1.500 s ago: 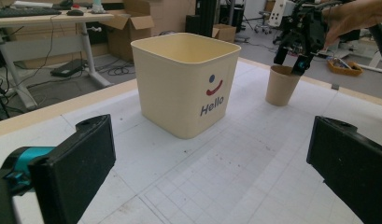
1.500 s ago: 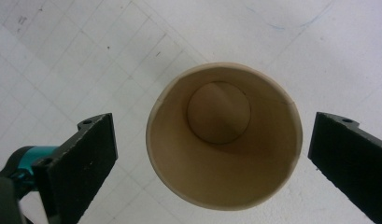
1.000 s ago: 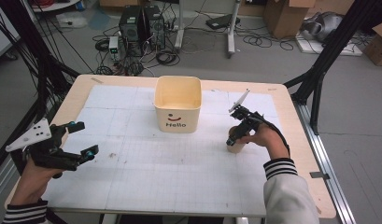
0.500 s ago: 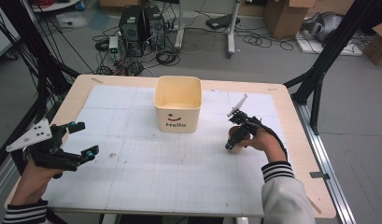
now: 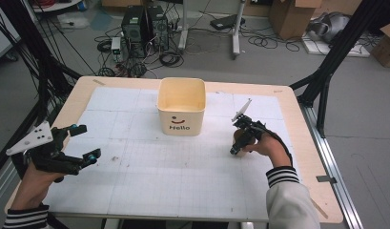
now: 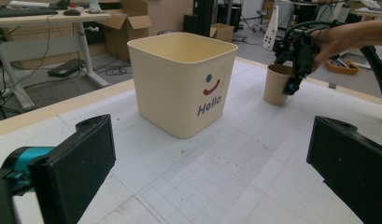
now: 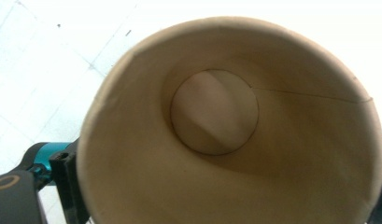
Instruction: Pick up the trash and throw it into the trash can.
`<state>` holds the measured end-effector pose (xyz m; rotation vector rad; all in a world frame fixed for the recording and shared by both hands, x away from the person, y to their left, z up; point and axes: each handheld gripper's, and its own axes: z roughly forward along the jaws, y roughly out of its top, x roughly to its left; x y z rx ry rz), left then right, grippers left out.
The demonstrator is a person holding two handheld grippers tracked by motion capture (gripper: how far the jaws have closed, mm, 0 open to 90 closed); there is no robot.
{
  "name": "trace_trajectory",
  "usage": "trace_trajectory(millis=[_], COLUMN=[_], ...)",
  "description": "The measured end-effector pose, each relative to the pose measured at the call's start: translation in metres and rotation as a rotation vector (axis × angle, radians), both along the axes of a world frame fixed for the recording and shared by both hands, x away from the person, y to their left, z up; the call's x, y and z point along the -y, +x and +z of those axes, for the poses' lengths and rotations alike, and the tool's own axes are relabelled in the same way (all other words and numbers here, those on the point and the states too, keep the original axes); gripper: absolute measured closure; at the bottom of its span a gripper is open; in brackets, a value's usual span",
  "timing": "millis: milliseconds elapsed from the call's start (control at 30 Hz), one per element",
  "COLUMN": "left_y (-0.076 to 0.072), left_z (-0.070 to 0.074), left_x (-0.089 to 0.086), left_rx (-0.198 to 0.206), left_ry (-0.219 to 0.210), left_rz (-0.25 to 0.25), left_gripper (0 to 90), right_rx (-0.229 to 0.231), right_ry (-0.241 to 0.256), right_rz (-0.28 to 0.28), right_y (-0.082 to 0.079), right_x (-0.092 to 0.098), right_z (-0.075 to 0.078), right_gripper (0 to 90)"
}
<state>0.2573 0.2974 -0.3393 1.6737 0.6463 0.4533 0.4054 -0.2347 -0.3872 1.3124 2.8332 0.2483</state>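
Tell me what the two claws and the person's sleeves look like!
Both claws are black with little teal-blue bits. The left claw has flat, blocky black fingers and a pale grey three-cornered plate with small holes on top. The right claw carries a grey plate too, and a black cable. The sleeves are whitish-grey, with black-and-white striped cuffs.

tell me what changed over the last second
The right gripper slid slightly toward the table's centre, staying around the paper cup, which stands upright on the table. The left gripper stayed open and in place, and the Hello bin did not move.
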Motion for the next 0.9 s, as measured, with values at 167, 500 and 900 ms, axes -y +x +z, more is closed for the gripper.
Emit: trace_trajectory(millis=[167,500,900], left_y=[0.0002,0.0004,0.0006], left_z=[-0.0003,-0.0004,-0.0010], left_x=[0.0002,0.0001,0.0004], left_rx=[-0.003,-0.005,-0.006], left_ry=[0.004,0.002,0.005], left_rz=[-0.001,-0.001,-0.004], left_gripper=[1.7,1.7,1.7], right_rx=[0.000,0.000,0.026], right_ry=[0.001,0.004,0.003], right_rz=[0.002,0.004,0.017], right_y=[0.0000,0.0010,-0.0008], right_x=[-0.0008,-0.0008,-0.0002], right_z=[-0.0010,-0.0033,0.0013], right_gripper=[5.7,16.3,30.5])
